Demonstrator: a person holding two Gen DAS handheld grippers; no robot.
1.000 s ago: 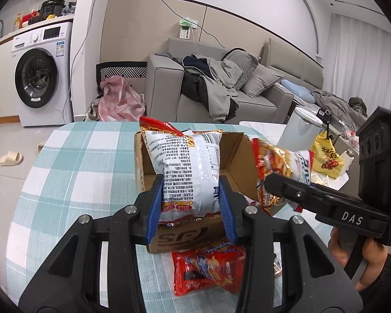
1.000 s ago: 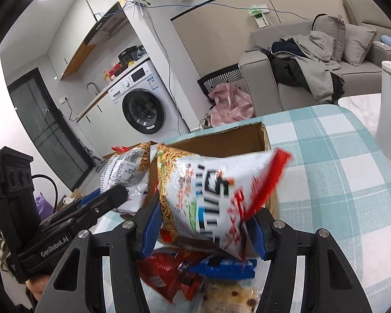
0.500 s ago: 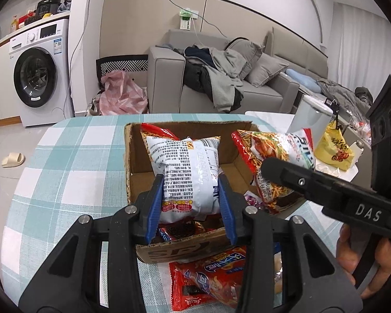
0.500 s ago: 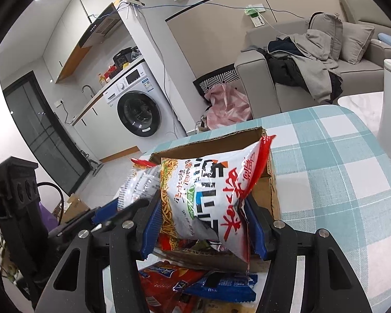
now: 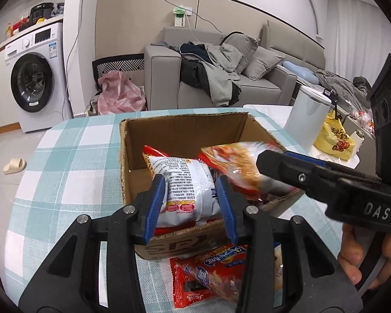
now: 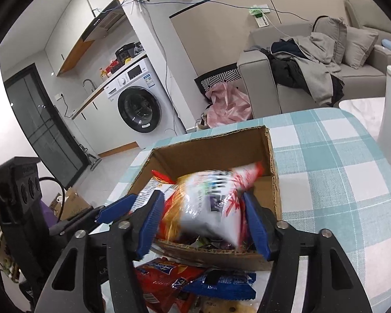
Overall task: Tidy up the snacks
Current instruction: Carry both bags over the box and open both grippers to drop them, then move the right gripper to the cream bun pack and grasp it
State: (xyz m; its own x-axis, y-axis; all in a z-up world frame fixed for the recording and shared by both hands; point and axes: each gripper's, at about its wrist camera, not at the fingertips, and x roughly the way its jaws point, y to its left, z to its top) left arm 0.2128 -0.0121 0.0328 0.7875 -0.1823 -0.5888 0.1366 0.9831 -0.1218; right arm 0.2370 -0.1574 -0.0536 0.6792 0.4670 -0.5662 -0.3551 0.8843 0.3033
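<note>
An open cardboard box (image 5: 185,127) stands on the checked tablecloth. My left gripper (image 5: 191,198) hangs over its near wall. Its blue pads still touch both sides of a white noodle packet (image 5: 187,182), and the jaws are opening. My right gripper (image 6: 203,216) is beside it, over the same box (image 6: 208,151). Its jaws are opening too, and an orange and white noodle packet (image 6: 208,203) is blurred between them, loose from the pads and sinking into the box. In the left wrist view that orange packet (image 5: 237,161) lies at the box's right side.
Red snack packets (image 5: 208,274) and a blue one (image 6: 221,281) lie on the tablecloth (image 5: 73,156) in front of the box. A white bin (image 5: 307,114) and a yellow bag (image 5: 336,140) are at the right. A hand (image 5: 357,255) holds the right gripper.
Both grippers came lower over the box with their packets. The orange packet has dropped between the right pads into the box. The white packet has tipped forward into the box.
</note>
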